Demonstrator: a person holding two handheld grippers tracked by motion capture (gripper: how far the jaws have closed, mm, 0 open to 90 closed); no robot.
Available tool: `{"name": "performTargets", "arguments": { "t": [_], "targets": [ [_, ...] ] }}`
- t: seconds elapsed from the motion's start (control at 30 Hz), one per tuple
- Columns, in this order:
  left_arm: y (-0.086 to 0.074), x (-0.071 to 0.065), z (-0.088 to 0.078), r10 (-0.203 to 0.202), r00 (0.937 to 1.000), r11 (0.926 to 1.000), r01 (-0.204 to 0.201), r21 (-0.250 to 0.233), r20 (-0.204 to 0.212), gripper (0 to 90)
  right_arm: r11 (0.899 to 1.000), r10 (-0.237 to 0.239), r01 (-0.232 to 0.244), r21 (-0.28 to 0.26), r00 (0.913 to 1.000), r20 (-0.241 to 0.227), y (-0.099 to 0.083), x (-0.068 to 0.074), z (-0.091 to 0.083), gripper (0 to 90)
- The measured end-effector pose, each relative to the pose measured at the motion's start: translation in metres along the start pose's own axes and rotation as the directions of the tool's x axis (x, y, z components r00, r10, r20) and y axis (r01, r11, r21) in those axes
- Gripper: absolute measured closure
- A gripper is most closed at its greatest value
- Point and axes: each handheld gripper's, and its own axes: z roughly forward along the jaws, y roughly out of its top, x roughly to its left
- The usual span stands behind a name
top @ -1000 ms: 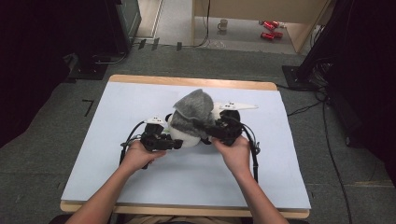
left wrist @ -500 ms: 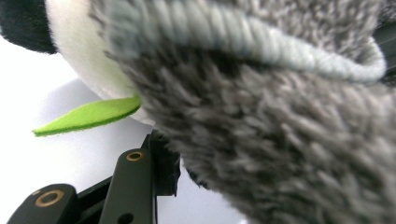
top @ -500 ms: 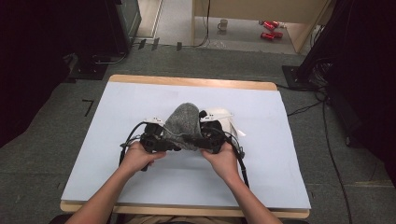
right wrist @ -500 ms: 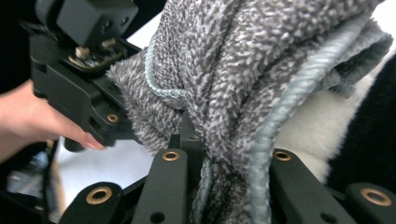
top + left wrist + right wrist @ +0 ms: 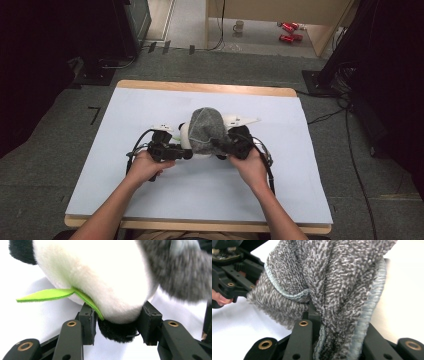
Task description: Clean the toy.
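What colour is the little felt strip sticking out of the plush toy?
Bright lime green. The felt strip juts from the white plush toy; clearest in the left gripper view.

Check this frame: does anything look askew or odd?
Yes. A grey knitted cloth is draped over the plush panda, hiding most of it, and a green felt leaf juts from its seam.

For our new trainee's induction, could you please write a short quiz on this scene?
1. True or false: the left gripper holds the plush toy by a black part.
2. What does the right gripper grip? A) a green leaf B) the grey cloth C) a cable
3. Fill in: in the high view, the cloth lies draped ___ the toy.

Key: 1 true; 2 B; 3 over.
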Motion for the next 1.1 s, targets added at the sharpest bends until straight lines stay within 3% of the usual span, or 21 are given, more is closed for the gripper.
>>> {"name": "performTargets", "arguments": {
  "t": [0.07,0.3,0.6,0.8,0.97,1.1],
  "targets": [
    [0.001,-0.001,0.000,0.002,1.0000,1.0000,-0.002,-0.006,0.002,55.1,0.999,0.044,-0.044,-0.014,0.9990,-0.011,0.000,-0.009,-0.007,78.8],
    [0.003,0.004,0.000,-0.007,1.0000,0.9999,0.007,-0.012,0.005,54.9,0.992,0.114,-0.113,-0.062,0.9932,0.024,-0.001,-0.032,-0.029,78.9],
    [0.006,0.007,0.003,-0.016,0.9998,0.9999,0.016,-0.003,0.015,54.6,0.971,0.224,-0.215,-0.102,0.9708,0.086,-0.013,-0.061,-0.049,78.2],
    [0.007,0.008,0.004,-0.025,0.9993,0.9997,0.024,0.005,0.029,54.3,0.972,0.224,-0.213,-0.101,0.9673,0.119,-0.016,-0.062,-0.054,77.9],
    [0.007,0.008,0.004,-0.036,0.9989,0.9993,0.036,0.007,0.028,54.2,0.964,0.255,-0.243,-0.105,0.9590,0.123,-0.017,-0.067,-0.060,78.1],
    [0.005,0.006,0.005,-0.047,0.9986,0.9989,0.047,0.006,0.026,54.3,0.968,0.232,-0.221,-0.117,0.9684,0.090,-0.010,-0.061,-0.064,78.1]
  ]
}}
